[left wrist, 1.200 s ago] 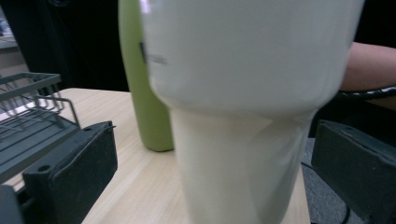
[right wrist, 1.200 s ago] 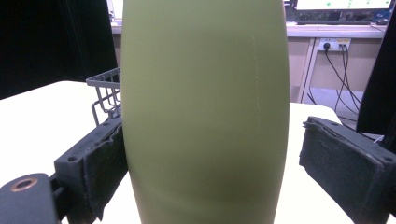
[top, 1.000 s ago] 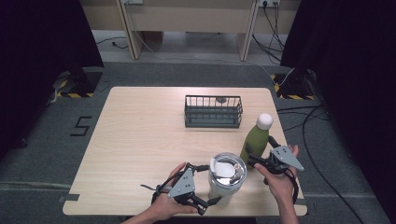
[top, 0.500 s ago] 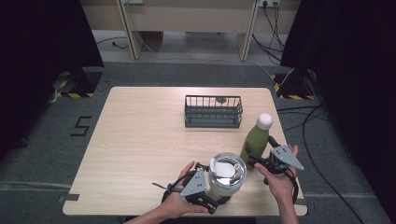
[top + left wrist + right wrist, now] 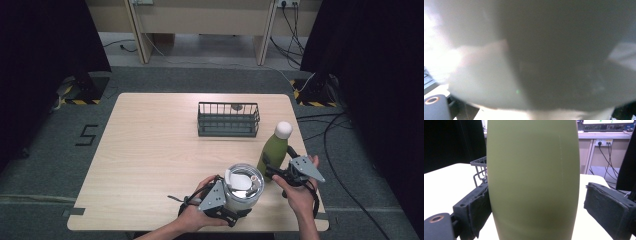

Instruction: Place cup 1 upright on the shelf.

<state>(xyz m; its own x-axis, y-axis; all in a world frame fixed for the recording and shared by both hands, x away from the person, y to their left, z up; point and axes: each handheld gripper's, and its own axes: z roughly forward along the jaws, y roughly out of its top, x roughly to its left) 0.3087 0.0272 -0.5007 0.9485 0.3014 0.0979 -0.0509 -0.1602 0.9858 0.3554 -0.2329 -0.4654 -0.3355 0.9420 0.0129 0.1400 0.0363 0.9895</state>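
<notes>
1. The green bottle (image 5: 272,150) stands upright near the table's right front edge, its white cap (image 5: 283,129) on. In the right gripper view its body rises between the two jaws — the left pad looks to be touching it, while the right pad stands apart with a strip of table showing between. So the right gripper (image 5: 278,172) is spread around the bottle, not clamped; my guess is that it is placed to steady or take hold low on the body, where the bottle is widest.

2. Just beside the bottle, toward the front edge, stands the pale tumbler (image 5: 242,189) with a clear lid (image 5: 243,180). The left gripper (image 5: 235,212) is pressed in against its side, the hand (image 5: 196,214) behind it, probably to hold it still.

3. Whether the left jaws are spread or closed on the tumbler I cannot tell — the left gripper view is a pale, out-of-focus blur of the tumbler wall (image 5: 536,57), and from above the grey plate and the tumbler cover the jaw tips.

4. Farther back, well apart from both, a dark wire basket (image 5: 228,120) sits on the wooden table (image 5: 150,145). A small dark object (image 5: 236,106) lies in it, too small to identify.

5. The bottle's base and top are cut off in the right gripper view.
</notes>
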